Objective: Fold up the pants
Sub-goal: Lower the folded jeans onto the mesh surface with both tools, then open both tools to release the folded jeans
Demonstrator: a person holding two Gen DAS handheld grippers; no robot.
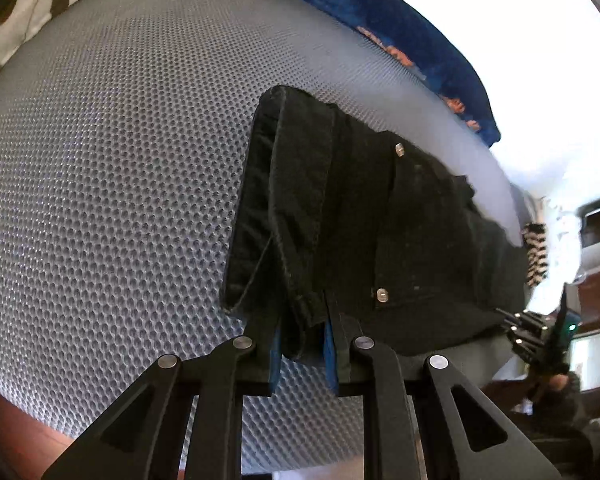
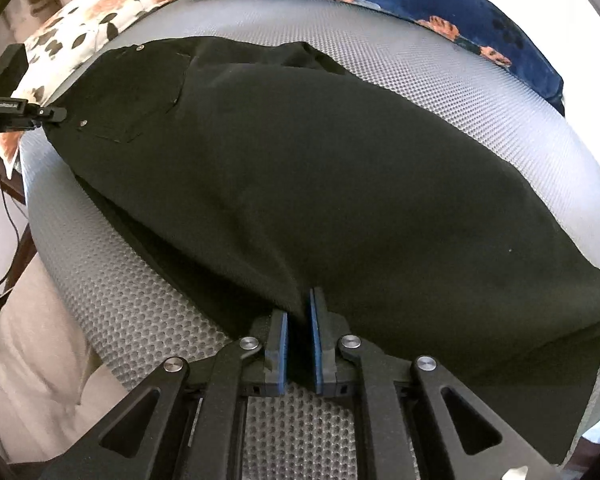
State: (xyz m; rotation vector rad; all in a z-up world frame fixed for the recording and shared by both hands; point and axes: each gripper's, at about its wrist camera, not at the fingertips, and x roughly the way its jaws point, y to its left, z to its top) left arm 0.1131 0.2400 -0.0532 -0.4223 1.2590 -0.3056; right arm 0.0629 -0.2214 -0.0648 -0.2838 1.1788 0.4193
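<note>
Both grippers pinch the black pants (image 2: 300, 168) on the grey mattress (image 1: 100, 180) near its front edge | left gripper (image 1: 300, 344) clamps waistband, right gripper (image 2: 299, 344) clamps leg | tip: lift together, keep cloth taut.

From my right wrist camera, the right tongs (image 2: 299, 344) pinch the near edge of the black pants (image 2: 320, 184) between their 2 blue pads (image 2: 283, 354). The pants lie spread across the grey mesh mattress (image 2: 140, 304), waistband end at far left, where my left tongs (image 2: 56, 114) meet the fabric beside a rivet. A floral pillow (image 2: 96, 16) and a navy floral blanket (image 2: 440, 4) lie beyond.
</note>
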